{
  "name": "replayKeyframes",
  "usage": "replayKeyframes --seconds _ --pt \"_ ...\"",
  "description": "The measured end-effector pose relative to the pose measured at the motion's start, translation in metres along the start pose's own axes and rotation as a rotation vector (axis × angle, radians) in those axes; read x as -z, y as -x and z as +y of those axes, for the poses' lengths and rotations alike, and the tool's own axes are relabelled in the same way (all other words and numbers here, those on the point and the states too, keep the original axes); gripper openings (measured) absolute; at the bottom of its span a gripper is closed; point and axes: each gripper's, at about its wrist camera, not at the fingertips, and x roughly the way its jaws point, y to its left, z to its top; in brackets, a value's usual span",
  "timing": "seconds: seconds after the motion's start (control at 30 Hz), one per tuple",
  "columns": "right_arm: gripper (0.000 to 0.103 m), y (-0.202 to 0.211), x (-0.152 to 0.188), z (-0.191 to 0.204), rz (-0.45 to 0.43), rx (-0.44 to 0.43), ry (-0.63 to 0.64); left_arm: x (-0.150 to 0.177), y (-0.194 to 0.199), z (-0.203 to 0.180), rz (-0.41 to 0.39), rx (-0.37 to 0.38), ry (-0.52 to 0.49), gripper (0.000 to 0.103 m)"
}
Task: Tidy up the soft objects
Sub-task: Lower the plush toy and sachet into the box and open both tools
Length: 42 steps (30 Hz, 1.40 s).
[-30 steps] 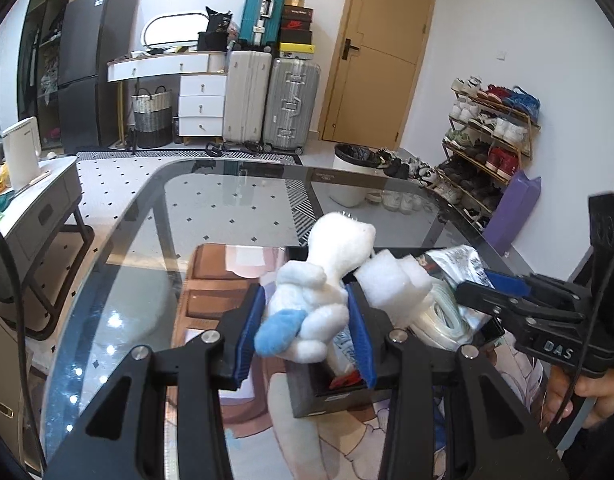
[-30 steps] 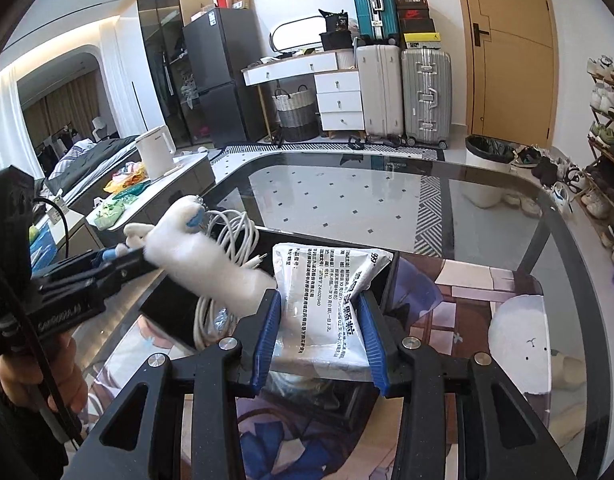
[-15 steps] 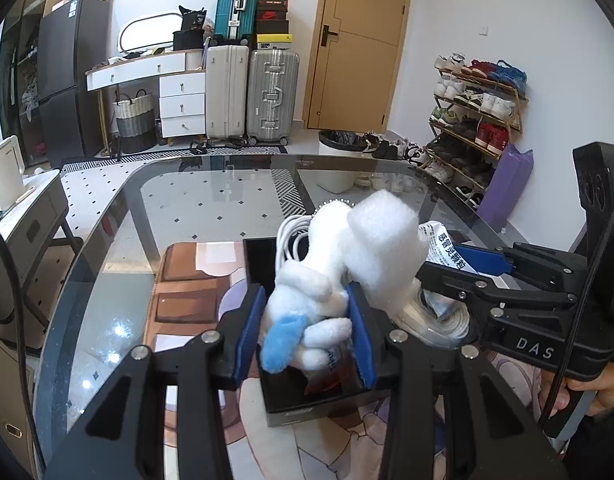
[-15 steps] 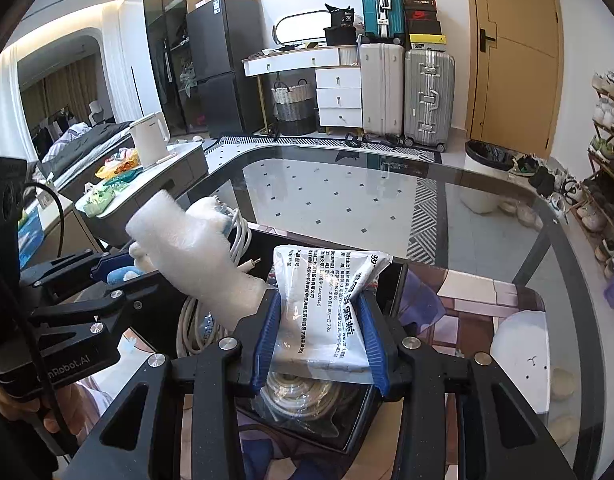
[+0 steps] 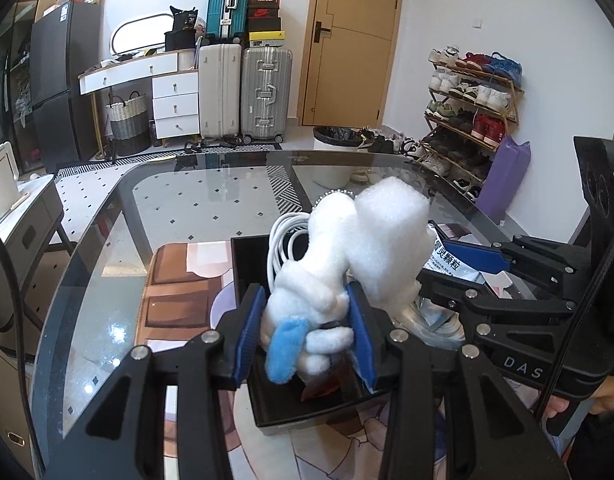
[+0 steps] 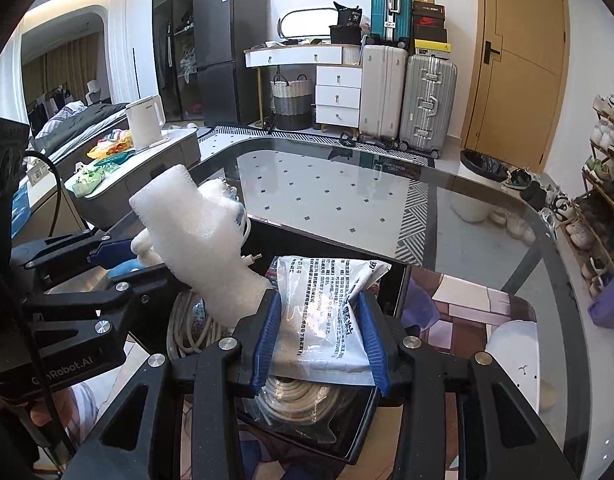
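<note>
My left gripper (image 5: 307, 332) is shut on a white plush toy (image 5: 311, 280) with a blue ear, held over a black box (image 5: 247, 264) on the glass table. A white foam block (image 5: 387, 236) leans against the toy; it also shows in the right wrist view (image 6: 203, 240). My right gripper (image 6: 321, 340) is shut on a white printed packet (image 6: 327, 312) above the same box (image 6: 399, 292). Coiled white cables (image 6: 295, 400) lie in the box under the packet. The left gripper (image 6: 115, 256) shows at the left of the right wrist view.
The glass table (image 5: 187, 208) carries a picture mat (image 5: 175, 288) under the box. A round white pad (image 6: 515, 352) lies on the mat to the right. A side table with a kettle (image 6: 145, 120) stands left; suitcases, a door and a shoe rack stand behind.
The plush toy has moved down and over the box with my left gripper. The foam block now stands beside the toy. The right gripper still holds the packet over the box.
</note>
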Motion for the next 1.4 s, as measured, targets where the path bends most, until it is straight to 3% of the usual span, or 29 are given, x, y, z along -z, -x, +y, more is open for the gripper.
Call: replayKeyframes --seconds 0.23,0.53,0.57,0.63,0.73,0.87,0.97,1.07,1.23,1.4 --pt "0.04 -0.002 0.002 0.002 0.001 0.012 0.017 0.003 0.0 -0.002 0.001 0.002 -0.011 0.041" --pt "0.062 0.01 0.008 0.002 -0.047 0.026 0.035 0.003 0.009 -0.007 0.012 -0.012 -0.064 0.045" --pt "0.068 0.013 0.008 0.001 -0.052 0.03 0.038 0.004 0.012 -0.009 0.004 -0.019 -0.074 0.047" --pt "0.076 0.019 0.01 0.0 -0.064 0.044 0.044 0.005 0.018 -0.011 -0.002 -0.014 -0.086 0.062" --pt "0.085 0.028 0.014 -0.003 -0.078 0.068 0.056 0.007 0.027 -0.012 -0.007 -0.018 -0.099 0.065" --pt "0.089 0.039 0.018 -0.006 -0.082 0.079 0.043 0.009 0.036 -0.009 -0.015 -0.039 -0.1 0.079" --pt "0.096 0.047 0.022 -0.006 -0.093 0.079 0.033 0.011 0.042 -0.007 -0.025 -0.044 -0.089 0.081" --pt "0.102 0.056 0.027 -0.006 -0.111 0.053 0.021 0.014 0.045 -0.008 -0.031 -0.06 -0.087 0.094" --pt "0.102 0.07 0.035 -0.005 -0.15 0.011 0.002 0.021 0.052 -0.008 -0.043 -0.083 -0.09 0.103" --pt "0.102 0.083 0.045 -0.004 -0.197 -0.024 -0.022 0.029 0.055 -0.008 -0.058 -0.108 -0.096 0.103"
